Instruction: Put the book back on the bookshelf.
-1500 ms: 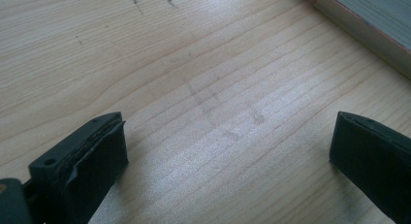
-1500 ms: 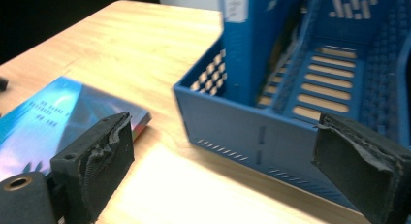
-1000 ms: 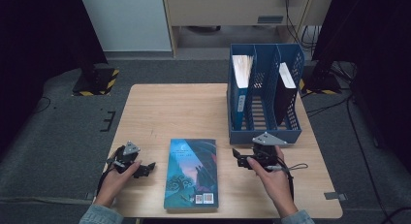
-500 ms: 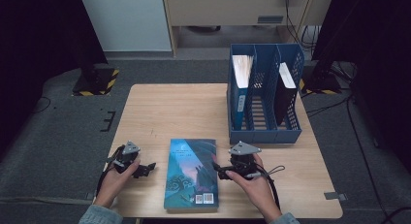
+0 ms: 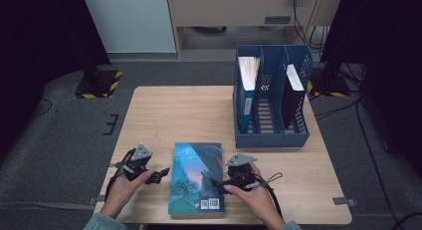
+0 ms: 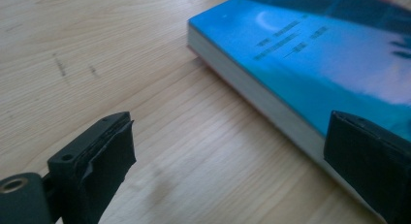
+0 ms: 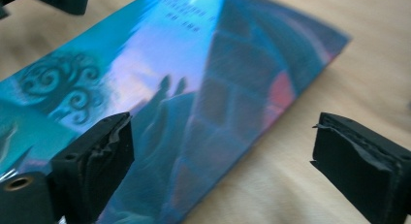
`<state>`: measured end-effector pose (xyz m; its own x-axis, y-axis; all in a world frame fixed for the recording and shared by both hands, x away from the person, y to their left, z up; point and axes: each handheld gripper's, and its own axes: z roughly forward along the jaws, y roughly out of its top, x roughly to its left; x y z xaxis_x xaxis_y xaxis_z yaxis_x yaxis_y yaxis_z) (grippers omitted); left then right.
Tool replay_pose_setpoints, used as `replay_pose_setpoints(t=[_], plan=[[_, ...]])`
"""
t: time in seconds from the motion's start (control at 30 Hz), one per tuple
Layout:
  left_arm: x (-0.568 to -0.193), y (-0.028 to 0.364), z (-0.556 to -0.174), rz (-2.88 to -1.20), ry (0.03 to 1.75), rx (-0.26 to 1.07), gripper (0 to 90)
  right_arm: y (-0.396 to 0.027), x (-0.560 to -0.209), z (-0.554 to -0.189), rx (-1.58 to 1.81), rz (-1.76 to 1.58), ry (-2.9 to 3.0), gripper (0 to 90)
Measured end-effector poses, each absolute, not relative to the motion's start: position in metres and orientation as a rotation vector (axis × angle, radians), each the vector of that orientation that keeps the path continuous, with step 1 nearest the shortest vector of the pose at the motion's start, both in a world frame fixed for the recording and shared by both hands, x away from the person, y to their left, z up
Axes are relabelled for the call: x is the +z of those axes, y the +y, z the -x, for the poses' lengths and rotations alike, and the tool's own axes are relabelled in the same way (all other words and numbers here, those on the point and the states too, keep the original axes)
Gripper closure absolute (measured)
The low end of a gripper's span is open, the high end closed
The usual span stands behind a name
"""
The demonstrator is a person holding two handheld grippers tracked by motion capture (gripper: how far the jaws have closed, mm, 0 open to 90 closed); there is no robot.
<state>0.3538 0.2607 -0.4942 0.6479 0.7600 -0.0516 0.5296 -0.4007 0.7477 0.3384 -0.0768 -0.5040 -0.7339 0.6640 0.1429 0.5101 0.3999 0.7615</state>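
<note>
The paperback book (image 5: 196, 177) lies flat, cover up, at the lower centre of the high view, on the near part of the wooden bench (image 5: 174, 115), with a blue file rack (image 5: 271, 98) standing well apart at the upper right. The likeliest trouble from here is a poor bite: the book lies flush on the wood, so a jaw has no gap to slip under, and a push from one side alone would probably slide or turn the book instead of lifting it. A pinch that takes just the cover could also bend or crease it. The right hand-held gripper (image 5: 219, 182) sits at the book's right edge in the lower middle of the high view, jaws spread wide; in the right gripper view one jaw hangs over the cover (image 7: 194, 88) at the lower left and the other over bare wood at the lower right, so the edge falls between them. The left hand-held gripper (image 5: 158, 176) is low at the lower left, just beside the book's left edge and apart from it, jaws also spread; the left gripper view shows the page edge (image 6: 261, 103) ahead. Both forearms enter from the bottom of the frame, wrists low, hands angled inward towards the book.
</note>
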Motion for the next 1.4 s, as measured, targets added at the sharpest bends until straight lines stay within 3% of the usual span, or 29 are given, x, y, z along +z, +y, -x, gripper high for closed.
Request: replay_pose_setpoints(t=[0.27, 0.83, 1.4], plan=[[-0.492, 0.228, -0.335, -2.126, 0.931, 0.371, 6.6, -0.071, -0.507, -0.331, 1.223, -1.027, 2.52, 8.9], [-0.5, 0.218, -0.328, -2.194, 0.919, 0.321, 13.4, -0.071, -0.516, -0.329, 1.243, -1.069, 2.597, 10.4], [-0.502, 0.225, -0.335, -2.197, 0.927, 0.307, 10.8, -0.062, -0.515, -0.322, 1.236, -1.077, 2.625, 11.1]])
